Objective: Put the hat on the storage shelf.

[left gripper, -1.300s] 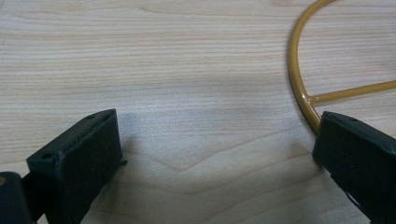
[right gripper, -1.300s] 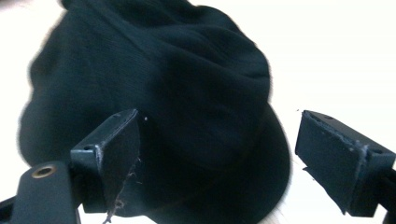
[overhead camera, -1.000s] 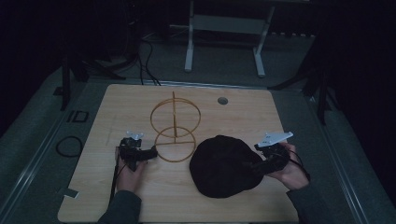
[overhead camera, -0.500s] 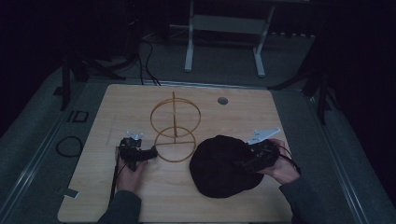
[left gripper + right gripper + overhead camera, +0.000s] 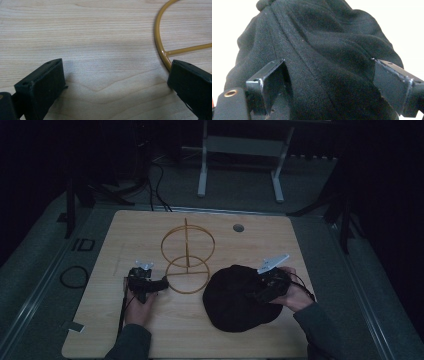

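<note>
Straddling black cap [image 5: 235,300], right gripper [image 5: 267,282] jaws wide; left gripper [image 5: 161,284] agape beside wire stand [image 5: 187,260] w/ base ring.

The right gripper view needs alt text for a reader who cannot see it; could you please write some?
A black fabric hat lies close before the camera, with the right gripper open and its two black jaws standing wide on either side of the cloth. Bright, washed-out table surface shows behind the hat.
</note>
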